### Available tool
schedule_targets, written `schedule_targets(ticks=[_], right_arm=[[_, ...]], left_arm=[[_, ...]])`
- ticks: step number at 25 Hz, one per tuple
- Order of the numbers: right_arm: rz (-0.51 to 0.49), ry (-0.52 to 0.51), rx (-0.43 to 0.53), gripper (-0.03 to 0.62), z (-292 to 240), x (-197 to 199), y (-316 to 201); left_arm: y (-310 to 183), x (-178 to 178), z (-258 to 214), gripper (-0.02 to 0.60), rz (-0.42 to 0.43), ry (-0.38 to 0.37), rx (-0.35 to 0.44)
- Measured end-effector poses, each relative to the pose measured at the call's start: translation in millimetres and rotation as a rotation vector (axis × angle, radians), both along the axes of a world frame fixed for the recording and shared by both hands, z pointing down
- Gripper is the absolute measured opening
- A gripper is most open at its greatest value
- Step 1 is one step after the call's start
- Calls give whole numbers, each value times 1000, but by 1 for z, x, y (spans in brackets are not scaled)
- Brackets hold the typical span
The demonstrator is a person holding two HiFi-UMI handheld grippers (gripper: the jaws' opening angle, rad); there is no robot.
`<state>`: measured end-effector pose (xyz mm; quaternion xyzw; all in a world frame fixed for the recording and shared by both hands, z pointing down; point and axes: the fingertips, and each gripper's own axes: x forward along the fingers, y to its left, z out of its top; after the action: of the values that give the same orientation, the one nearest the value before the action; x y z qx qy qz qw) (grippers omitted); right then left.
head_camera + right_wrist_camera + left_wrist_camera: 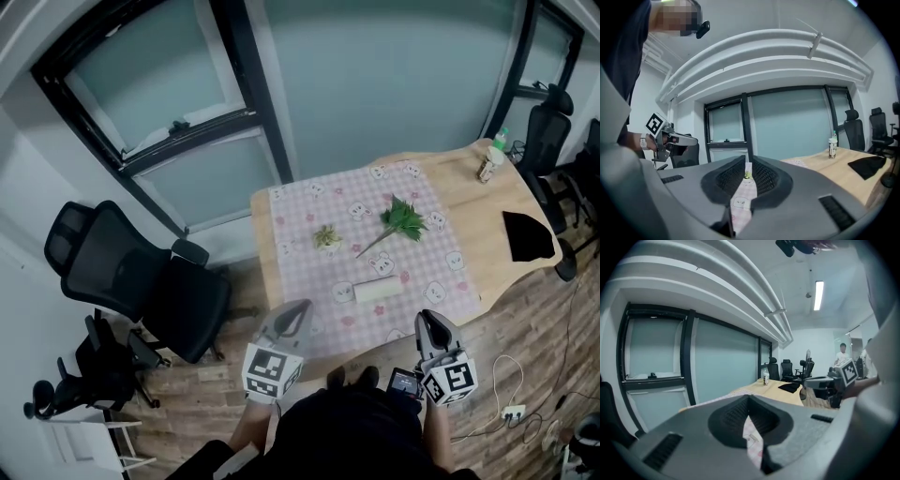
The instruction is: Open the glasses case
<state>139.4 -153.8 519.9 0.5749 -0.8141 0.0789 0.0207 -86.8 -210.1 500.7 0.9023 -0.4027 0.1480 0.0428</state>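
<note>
Your left gripper (301, 308) and right gripper (427, 320) — level at the table's (469, 202) near edge | jaws pressed together, empty | glasses case (380, 291) farther in.

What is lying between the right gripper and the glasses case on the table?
Only bare checked tablecloth. The head view shows the right gripper short of the glasses case, with nothing else between them.

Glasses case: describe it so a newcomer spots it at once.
Find the wooden table covered by a pink checked cloth. Toward the cloth's near end, closest to the person, lies the glasses case. It is a pale cream oblong, the only plain, smooth-sided thing there, unlike the green leafy sprig and small tuft farther back.
</note>
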Motion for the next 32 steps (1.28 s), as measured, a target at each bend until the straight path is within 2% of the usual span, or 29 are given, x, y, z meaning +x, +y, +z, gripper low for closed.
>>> schedule_targets(ticks=[1,2,8,11,13,14,18,20,22,25,32], right_arm=[[3,-2,6,64,0,1,-1],[4,-2,8,150,0,2,-2],[3,28,-5,158,9,7,-7],[-13,89,-24,158,18,5,-12],[-41,221,-34,158,33,5,-21],[-69,333,-39,158,46,5,-25],[-279,968,-53,158,117,-7,-45],[-392,1152,-38,151,157,-13,-56],[-492,1221,-42,140,197,-18,-67],[-599,1263,-74,140,245,-21,-80],[-693,1376,-95,140,297,-16,-108]], left_arm=[[0,0,0,-2,2,-2,-4],[0,1,1,-2,4,-6,-8],[-3,-2,4,-2,-17,-13,-26],[-1,-8,8,-2,-36,-20,-40],[-2,-12,12,-2,-51,-26,-46],[-2,-14,14,-2,-62,-30,-51],[10,-27,28,-2,-104,-51,-94],[20,-33,40,-2,-120,-73,-126],[30,-40,50,-2,-143,-93,-154],[43,-50,57,-2,-176,-114,-190],[65,-79,65,-2,-278,-175,-231]])
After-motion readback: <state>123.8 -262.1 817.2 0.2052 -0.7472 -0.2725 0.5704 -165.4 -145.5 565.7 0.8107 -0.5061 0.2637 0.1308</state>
